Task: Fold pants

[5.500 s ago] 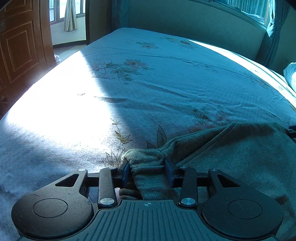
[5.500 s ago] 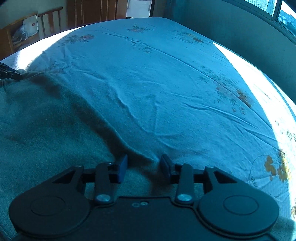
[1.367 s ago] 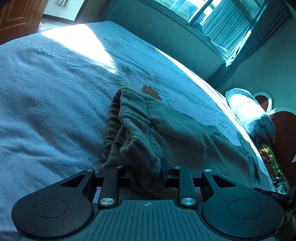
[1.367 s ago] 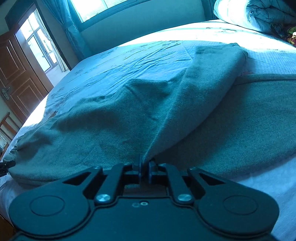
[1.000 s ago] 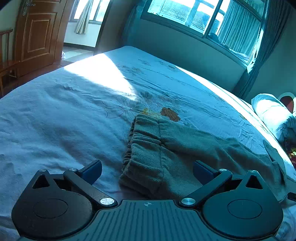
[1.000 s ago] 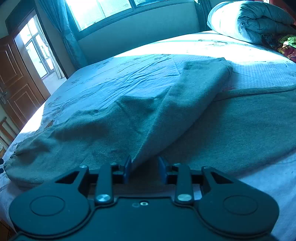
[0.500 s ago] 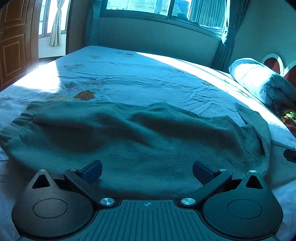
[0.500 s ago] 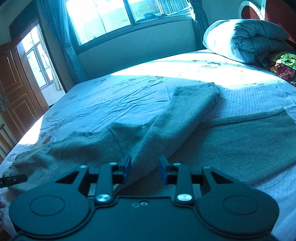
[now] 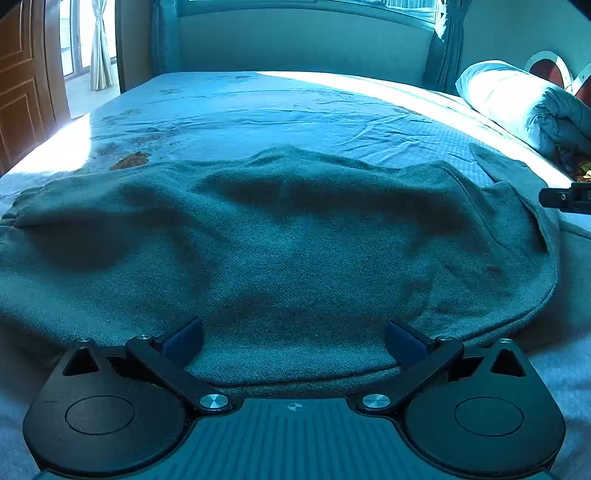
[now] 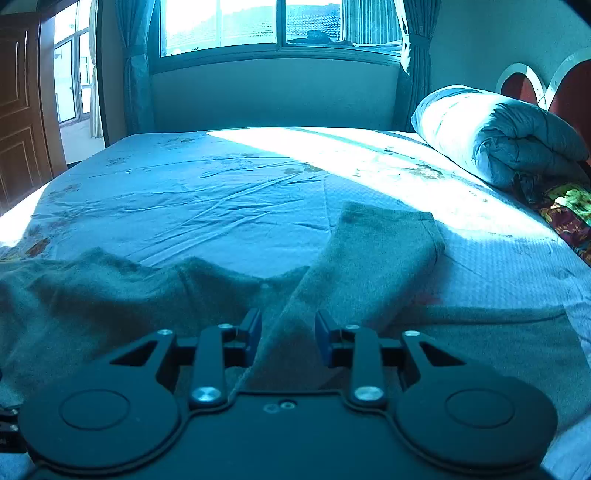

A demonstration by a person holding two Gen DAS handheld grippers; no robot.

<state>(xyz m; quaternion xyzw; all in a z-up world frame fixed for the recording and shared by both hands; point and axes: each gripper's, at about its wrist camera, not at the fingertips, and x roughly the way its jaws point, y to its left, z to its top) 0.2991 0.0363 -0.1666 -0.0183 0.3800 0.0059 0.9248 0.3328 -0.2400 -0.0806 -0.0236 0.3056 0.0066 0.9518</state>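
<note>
The pants (image 9: 295, 236) lie across the bed (image 9: 280, 107), rolled quilt (image 10: 495, 136) at its right end.

Daylight pours through the window (image 10: 280, 26) at twelve o'clock, laying a glaring, washed-out band across the bed (image 10: 229, 206). Everything else sits in a dim blue-green cast. Edges bow with fisheye distortion; the corners go black.

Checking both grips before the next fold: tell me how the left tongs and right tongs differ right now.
The left tongs stand wide open; the right tongs stand far narrower and have just been opening. The left straddle a broad flat stretch of pants; the right flank a leg without pressing it. Both are black with blue pads.
</note>
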